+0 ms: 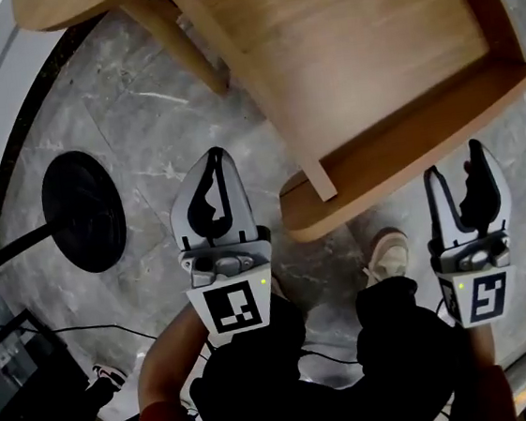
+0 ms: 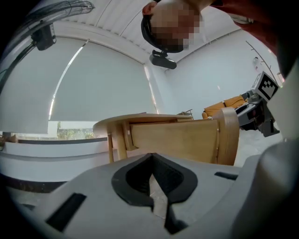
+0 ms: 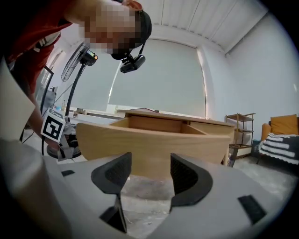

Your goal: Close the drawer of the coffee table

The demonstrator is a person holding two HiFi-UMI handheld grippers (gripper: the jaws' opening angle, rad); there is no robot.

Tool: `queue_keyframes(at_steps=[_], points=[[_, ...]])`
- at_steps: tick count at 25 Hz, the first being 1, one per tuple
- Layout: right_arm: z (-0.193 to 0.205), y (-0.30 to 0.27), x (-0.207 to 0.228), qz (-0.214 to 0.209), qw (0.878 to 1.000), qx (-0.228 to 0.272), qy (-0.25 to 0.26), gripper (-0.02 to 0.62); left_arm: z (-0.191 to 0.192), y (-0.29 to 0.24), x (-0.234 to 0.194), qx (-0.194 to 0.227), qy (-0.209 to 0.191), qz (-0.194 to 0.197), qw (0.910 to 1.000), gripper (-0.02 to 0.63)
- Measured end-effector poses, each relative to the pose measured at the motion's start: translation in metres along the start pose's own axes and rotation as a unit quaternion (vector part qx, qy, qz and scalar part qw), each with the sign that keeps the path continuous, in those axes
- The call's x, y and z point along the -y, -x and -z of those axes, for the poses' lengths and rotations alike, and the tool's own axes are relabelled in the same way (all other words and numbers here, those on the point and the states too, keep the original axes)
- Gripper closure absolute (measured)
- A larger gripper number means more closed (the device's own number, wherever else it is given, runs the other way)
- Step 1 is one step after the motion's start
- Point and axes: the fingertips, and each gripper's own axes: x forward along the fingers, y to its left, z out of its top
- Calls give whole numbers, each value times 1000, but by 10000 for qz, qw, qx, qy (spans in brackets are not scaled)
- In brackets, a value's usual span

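Observation:
The wooden coffee table (image 1: 79,4) stands at the top of the head view, its drawer (image 1: 358,52) pulled far out toward me. The drawer's curved front panel (image 1: 407,146) is nearest me. My left gripper (image 1: 212,163) is shut with nothing in it, low over the floor to the left of the drawer's front corner; its own view shows the drawer's side (image 2: 173,140). My right gripper (image 1: 456,162) is open and empty, just short of the front panel's right end. The panel (image 3: 154,144) fills the right gripper view beyond the gripper (image 3: 150,163).
A black round fan base (image 1: 84,211) with its pole sits on the marble floor at the left. My shoe (image 1: 388,255) is under the drawer front. A monitor (image 1: 17,374) and cables lie lower left. A shelf (image 3: 240,130) and orange sofa (image 3: 282,126) stand far off.

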Motion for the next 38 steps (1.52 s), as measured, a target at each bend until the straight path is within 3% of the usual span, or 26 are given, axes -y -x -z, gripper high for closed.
queue_keyframes(at_steps=[7,10,15,25,31,38], points=[[55,-9,-3,57,9997,64,-233,336,42,0,17,-15,502,91,9987,599],[64,-13,-9,-8,9992,158,-371,334,57,-2,14,44,633,-148,9979,599],[63,-17,-11,-70,9988,268,-403,333,71,2,16,2,704,-239,9972,600],[50,-22,-15,-239,9974,390,-549,327,63,5,17,20,710,-178,9973,600],[44,-32,-18,-350,9982,438,-196,313,64,6,19,37,682,-157,9975,600],[36,-46,-22,-397,9970,627,-211,293,67,6,21,3,722,-140,9973,600]])
